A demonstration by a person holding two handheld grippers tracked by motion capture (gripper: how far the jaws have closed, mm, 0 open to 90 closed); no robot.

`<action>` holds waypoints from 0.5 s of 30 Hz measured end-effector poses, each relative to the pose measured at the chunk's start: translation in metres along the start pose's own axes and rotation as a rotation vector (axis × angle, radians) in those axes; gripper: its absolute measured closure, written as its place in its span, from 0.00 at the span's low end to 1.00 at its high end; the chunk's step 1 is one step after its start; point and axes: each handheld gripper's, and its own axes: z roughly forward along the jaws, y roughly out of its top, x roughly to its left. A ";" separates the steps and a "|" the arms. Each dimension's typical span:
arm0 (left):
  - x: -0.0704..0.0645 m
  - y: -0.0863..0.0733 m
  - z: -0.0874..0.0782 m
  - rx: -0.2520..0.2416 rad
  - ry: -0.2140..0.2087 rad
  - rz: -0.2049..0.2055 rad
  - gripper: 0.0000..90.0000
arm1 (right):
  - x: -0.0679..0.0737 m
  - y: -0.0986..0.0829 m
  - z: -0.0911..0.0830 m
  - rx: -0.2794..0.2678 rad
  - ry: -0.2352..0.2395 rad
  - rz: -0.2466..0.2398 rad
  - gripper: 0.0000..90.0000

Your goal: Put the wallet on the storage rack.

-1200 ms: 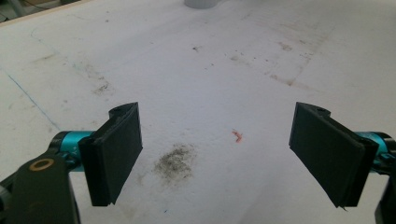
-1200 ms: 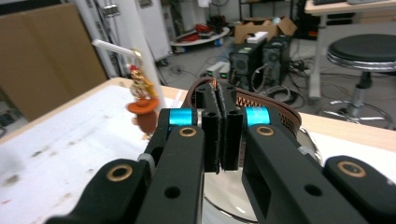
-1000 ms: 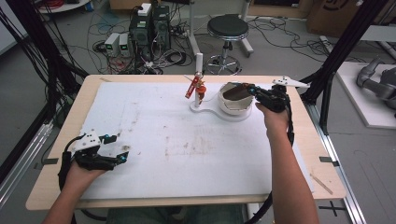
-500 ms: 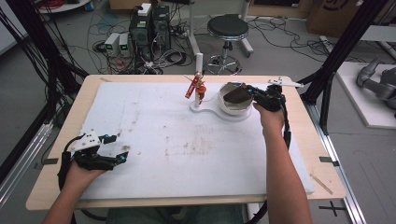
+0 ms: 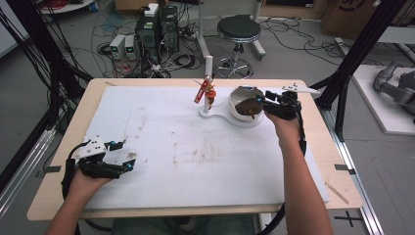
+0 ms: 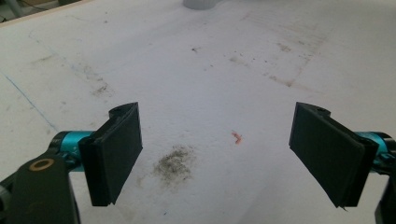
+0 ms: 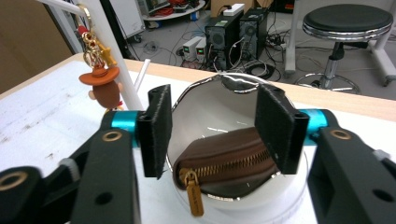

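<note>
Hand-held gripper (image 7: 212, 128) beside cowboy keychain (image 7: 103, 86)

Each gripper has two flat black jaws, rectangular pads mounted on bright teal metal bars. On the left gripper (image 6: 219, 158) a brass-coloured ring sits in the black link behind the near jaw. The right gripper (image 7: 212, 128) shows the same brass rings (several of them, set in the black arms below the teal bars) plus plain round holes. From above, each carries a pale three-cornered plate on a black body, and a black cable trails from it. The forearms are bare, without sleeves.
</note>
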 end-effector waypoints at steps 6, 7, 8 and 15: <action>-0.002 0.002 0.002 -0.003 -0.006 0.002 0.19 | 0.007 -0.004 -0.016 -0.024 0.020 -0.022 0.45; -0.002 0.002 0.002 -0.005 -0.008 0.004 0.19 | 0.008 -0.005 -0.018 -0.028 0.025 -0.025 0.45; -0.002 0.003 0.002 -0.006 -0.010 0.005 0.19 | 0.010 -0.006 -0.021 -0.033 0.029 -0.027 0.43; -0.003 0.008 0.009 -0.012 -0.026 0.012 0.19 | 0.022 -0.017 -0.040 -0.071 0.064 -0.038 0.40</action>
